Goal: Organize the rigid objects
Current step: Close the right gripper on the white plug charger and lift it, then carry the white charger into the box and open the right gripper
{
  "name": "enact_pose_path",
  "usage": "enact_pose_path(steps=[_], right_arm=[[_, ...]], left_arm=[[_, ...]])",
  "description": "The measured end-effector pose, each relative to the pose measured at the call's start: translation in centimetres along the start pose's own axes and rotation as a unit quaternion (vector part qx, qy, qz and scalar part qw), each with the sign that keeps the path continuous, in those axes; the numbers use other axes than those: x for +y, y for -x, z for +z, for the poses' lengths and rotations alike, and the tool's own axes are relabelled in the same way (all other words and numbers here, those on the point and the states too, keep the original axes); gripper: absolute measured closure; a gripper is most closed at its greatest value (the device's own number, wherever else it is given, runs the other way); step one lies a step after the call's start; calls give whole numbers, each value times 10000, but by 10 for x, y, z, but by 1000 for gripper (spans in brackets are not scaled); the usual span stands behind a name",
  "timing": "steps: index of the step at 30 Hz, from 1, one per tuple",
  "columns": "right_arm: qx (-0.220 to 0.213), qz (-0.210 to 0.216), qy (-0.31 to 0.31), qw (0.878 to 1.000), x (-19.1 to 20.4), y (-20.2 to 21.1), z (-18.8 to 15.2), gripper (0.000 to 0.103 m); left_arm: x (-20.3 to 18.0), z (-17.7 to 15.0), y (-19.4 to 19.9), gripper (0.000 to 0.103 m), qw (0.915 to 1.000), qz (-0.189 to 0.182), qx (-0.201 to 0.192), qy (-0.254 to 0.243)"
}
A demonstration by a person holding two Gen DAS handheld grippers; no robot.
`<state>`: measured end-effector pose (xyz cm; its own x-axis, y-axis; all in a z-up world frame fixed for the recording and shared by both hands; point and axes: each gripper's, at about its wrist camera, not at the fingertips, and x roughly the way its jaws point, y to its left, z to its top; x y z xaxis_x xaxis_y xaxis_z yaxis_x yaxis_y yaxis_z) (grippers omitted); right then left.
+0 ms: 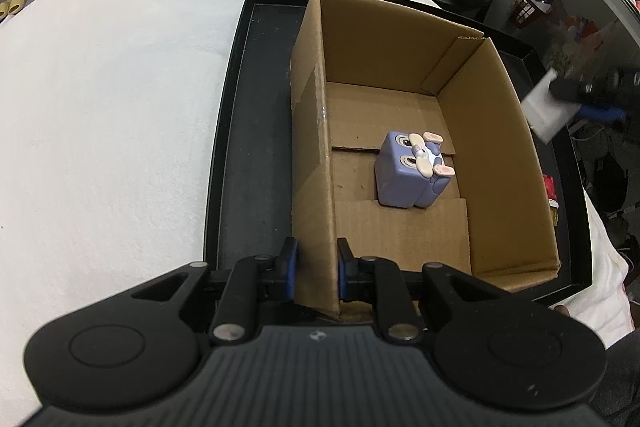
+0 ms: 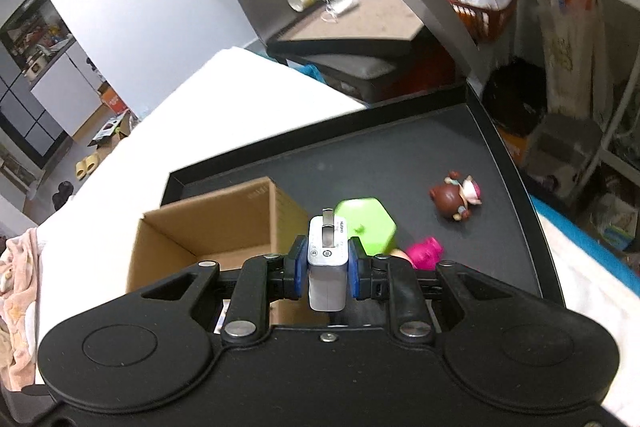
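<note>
Cluttered room: grey shelving, orange basket, white cloth over the work surface, black tray (image 2: 460, 131) sitting on it. Cardboard box (image 1: 496, 131) stands open-topped in the tray's left part.

Left gripper (image 1: 316, 267): both pads clamped on the box's near left wall, 1 pad outside, 1 inside. Looks like it's bracing the box. No gap visible between pads and cardboard.

Right gripper (image 2: 327, 267): clamped on a white charger (image 2: 326, 259), prong end pointing away from the camera, 1 folded metal prong visible on that far face. Charger's long axis runs along the fingers, so it hangs nose-out from the grip. In the left wrist view it shows as a blurred white block at the right edge, outside the box's right wall and above the tray.

Inside the box: 1 purple cube toy (image 1: 408, 171) on the floor flaps, roughly centred, a bit toward the right wall.

Loose on the tray, right of the box: green block (image 2: 368, 223), pink toy (image 2: 426, 251), brown doll (image 2: 456, 199) further out.

Key relation: from the right wrist view the box opening lies left of and below the charger. My read: next move is a carry leftward over the right wall, then release. Free floor is on both sides of the cube; the nearer right strip is the narrower one, so there's a risk of dropping onto the toy.
</note>
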<state>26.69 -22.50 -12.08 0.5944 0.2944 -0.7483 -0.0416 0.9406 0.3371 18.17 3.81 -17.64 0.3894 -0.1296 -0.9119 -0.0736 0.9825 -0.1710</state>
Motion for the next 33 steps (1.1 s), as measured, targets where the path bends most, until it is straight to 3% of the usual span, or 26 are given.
enact_pose_path(steps=[7,14,23,33], right_arm=[[-479,202,146,9985,24,11,8,83],[-622,336,323,9970,41,9,6,83],[-375,459,729,9956,73,-11,-3,83],[1,325,1014,9943,93,-42,-15,83]], left_arm=[[1,1,-1,85,10000,-52,18,-36],[4,0,-1,85,9999,-130,1,-81],[6,0,-1,85,9997,-195,-31,-156],[10,1,0,84,9995,-279,-19,-131]])
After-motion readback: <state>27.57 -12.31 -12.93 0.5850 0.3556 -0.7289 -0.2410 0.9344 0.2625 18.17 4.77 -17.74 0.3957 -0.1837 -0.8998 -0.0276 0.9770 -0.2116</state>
